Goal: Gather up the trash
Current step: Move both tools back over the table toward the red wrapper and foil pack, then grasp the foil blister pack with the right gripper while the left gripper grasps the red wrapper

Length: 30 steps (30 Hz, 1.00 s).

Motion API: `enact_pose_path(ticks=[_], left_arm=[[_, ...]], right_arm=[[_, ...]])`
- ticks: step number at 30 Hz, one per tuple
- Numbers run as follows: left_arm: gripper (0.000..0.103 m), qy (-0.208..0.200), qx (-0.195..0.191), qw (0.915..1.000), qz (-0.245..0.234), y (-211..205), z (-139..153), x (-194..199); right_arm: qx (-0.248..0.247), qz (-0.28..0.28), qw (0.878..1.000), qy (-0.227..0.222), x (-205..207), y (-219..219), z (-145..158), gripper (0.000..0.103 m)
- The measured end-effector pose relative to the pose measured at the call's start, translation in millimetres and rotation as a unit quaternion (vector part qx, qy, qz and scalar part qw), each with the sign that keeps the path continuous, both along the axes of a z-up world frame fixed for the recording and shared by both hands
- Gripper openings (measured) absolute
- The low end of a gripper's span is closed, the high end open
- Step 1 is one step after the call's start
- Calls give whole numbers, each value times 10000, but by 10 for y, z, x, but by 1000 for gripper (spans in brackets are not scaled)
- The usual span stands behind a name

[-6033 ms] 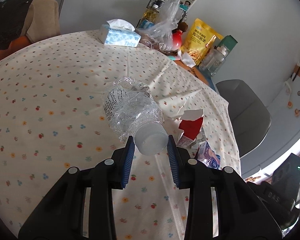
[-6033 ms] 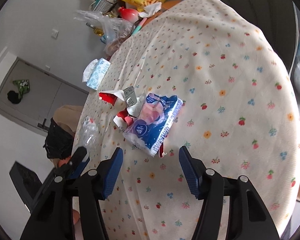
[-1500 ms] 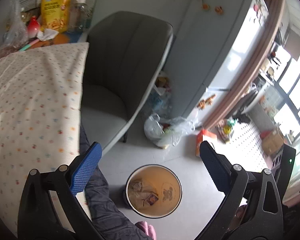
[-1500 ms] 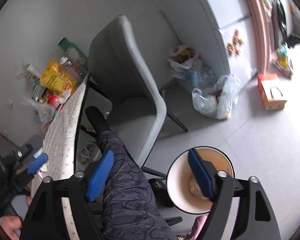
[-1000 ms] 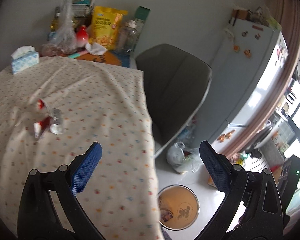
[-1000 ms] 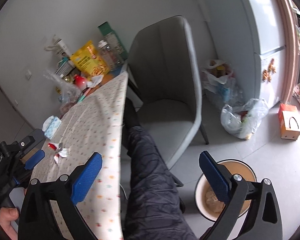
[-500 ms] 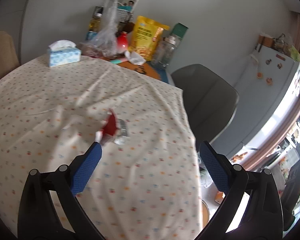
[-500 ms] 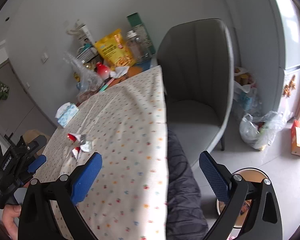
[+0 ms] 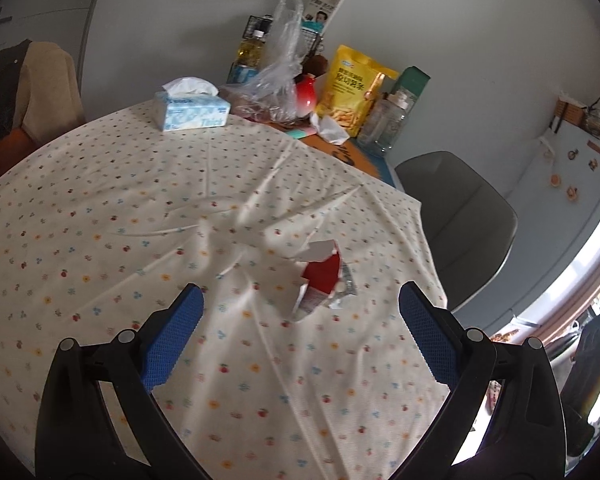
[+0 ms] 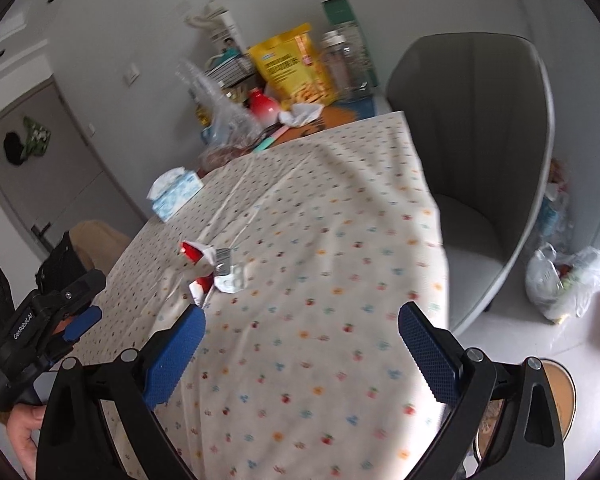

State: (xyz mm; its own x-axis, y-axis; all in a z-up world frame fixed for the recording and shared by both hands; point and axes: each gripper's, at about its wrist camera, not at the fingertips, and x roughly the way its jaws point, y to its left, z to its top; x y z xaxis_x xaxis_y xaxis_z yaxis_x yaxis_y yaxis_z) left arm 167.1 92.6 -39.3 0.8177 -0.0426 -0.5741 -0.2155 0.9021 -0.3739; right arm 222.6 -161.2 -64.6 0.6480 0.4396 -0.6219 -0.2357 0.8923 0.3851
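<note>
Both tools had swung back from the round tan bin [image 10: 556,396] on the floor to the cloth-covered surface [image 9: 100,208], each empty with jaws spread wide: the left gripper [image 9: 300,336] and the right gripper [image 10: 300,348]. The crushed bottle and blue wrapper were gone, so only the torn red-and-white carton scrap with crumpled foil [image 9: 324,280] remained, lying just ahead of the left jaws.

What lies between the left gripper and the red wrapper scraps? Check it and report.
Only bare tablecloth. In the left wrist view, the open left gripper hangs just short of the red wrapper scraps, and nothing else lies on that stretch.
</note>
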Motion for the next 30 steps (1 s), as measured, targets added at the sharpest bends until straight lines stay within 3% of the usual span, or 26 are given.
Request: enact_pose_path(ticks=[9,13,16,20,22,23,30], left_arm=[[97,108,-370,9991,181,300,-221,46],[84,232,-508,9982,214,377,-338,120],[77,280,-560,9977,243,424,-377,150],[71,316,-543,9977,266,468,-381,187],[67,338,-511,9977,286,483,-375,205],[66,353,-517,9976,290,491,-377,218],[58,501,-464,9977,57,337,-395,376]], right_arm=[[-104,488,9981,352,345,435,-191,78],[-9,757,9963,406,461,672,-220,75],[-11,947,9944,462,591,884,-248,67],[-58,1118,9923,528,758,1081,-315,54],[-59,1222,9905,627,821,1135,-363,35],[-40,1304,9888,730,854,1152,-391,20],[119,1273,9903,542,750,959,-309,17]])
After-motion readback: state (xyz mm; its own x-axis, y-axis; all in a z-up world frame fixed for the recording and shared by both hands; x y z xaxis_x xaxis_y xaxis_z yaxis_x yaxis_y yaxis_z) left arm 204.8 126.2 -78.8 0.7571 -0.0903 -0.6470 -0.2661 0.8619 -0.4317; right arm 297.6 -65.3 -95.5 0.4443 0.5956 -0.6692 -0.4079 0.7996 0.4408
